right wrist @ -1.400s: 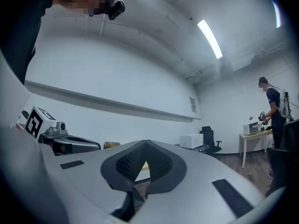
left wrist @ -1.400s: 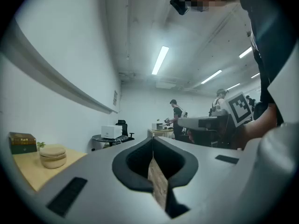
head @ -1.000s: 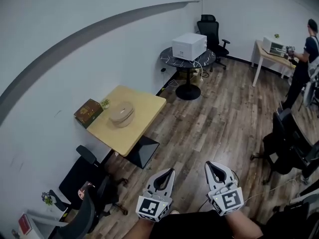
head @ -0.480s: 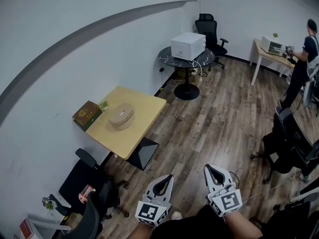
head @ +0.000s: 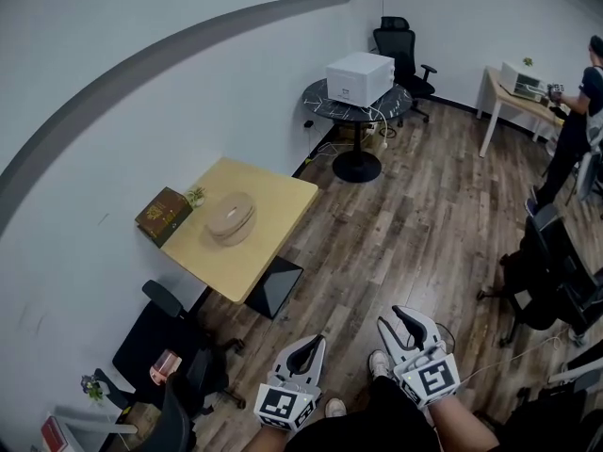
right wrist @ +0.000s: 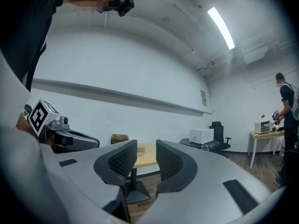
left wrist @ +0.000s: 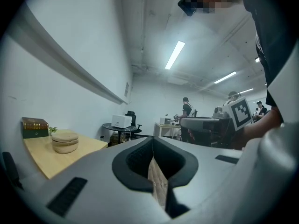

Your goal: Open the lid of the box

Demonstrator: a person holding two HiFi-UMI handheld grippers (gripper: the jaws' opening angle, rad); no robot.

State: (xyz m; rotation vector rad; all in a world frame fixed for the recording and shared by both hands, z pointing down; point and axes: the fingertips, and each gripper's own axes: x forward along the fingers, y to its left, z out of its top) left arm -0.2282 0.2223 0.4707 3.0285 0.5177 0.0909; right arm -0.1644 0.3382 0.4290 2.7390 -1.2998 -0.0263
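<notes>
A round wooden box with a lid [head: 231, 217] sits on the light wooden table [head: 273, 217] by the wall, next to a dark rectangular box [head: 164, 215]. Both grippers hang far from the table, low over the floor by the person's legs. My left gripper [head: 318, 340] has its jaws together, and nothing is held. The jaws of my right gripper [head: 389, 319] are opening, a small gap between them with nothing in it. The left gripper view shows the round box [left wrist: 65, 141] and dark box [left wrist: 34, 127] far off beyond the left gripper [left wrist: 153, 146]. The right gripper [right wrist: 146, 148] frames the table [right wrist: 148, 158].
A round black table [head: 330, 111] holds a white appliance [head: 360, 78] at the back. A person [head: 577, 125] stands at a white desk [head: 513, 102] at the far right. Office chairs stand at lower left [head: 165, 342] and right [head: 551, 271]. Wooden floor [head: 415, 224] lies between.
The right gripper's jaws have parted from shut to a small gap. Both grippers have sunk a little lower in the head view. The left jaws stay together.
</notes>
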